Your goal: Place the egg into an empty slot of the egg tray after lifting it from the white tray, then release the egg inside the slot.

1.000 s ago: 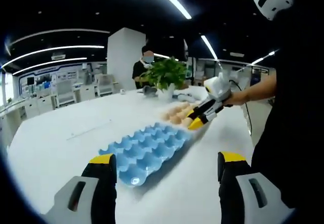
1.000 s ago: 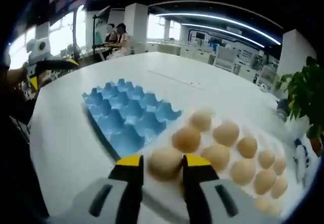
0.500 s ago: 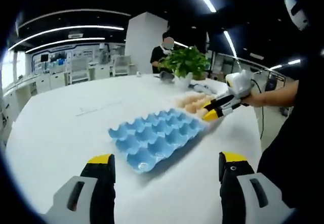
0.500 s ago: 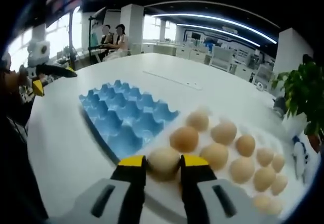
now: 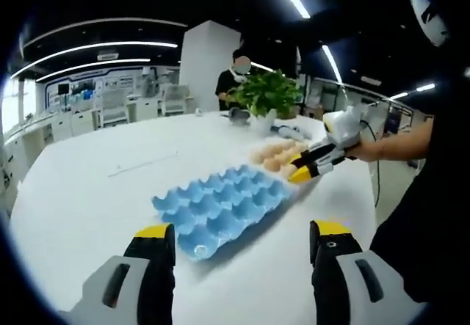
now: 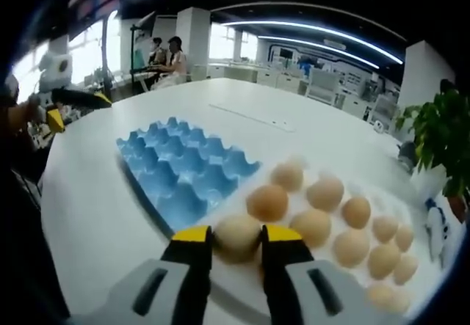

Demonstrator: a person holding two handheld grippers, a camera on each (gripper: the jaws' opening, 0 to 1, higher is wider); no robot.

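1. Left gripper (image 5: 242,248): jaws wide apart, holding nothing, hovering over the white table (image 5: 88,193) near the blue egg tray (image 5: 220,204).
2. Right gripper (image 6: 233,238): jaws clamped on an egg (image 6: 237,233) at the white tray's (image 6: 411,215) near corner, just beside the blue egg tray, whose slots are all vacant.

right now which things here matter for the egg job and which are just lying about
In the job:
- egg between the right hand-held gripper jaws
- blue egg tray, slots empty
- white tray of eggs

Lying about:
- potted plant
- left hand-held gripper, open, idle
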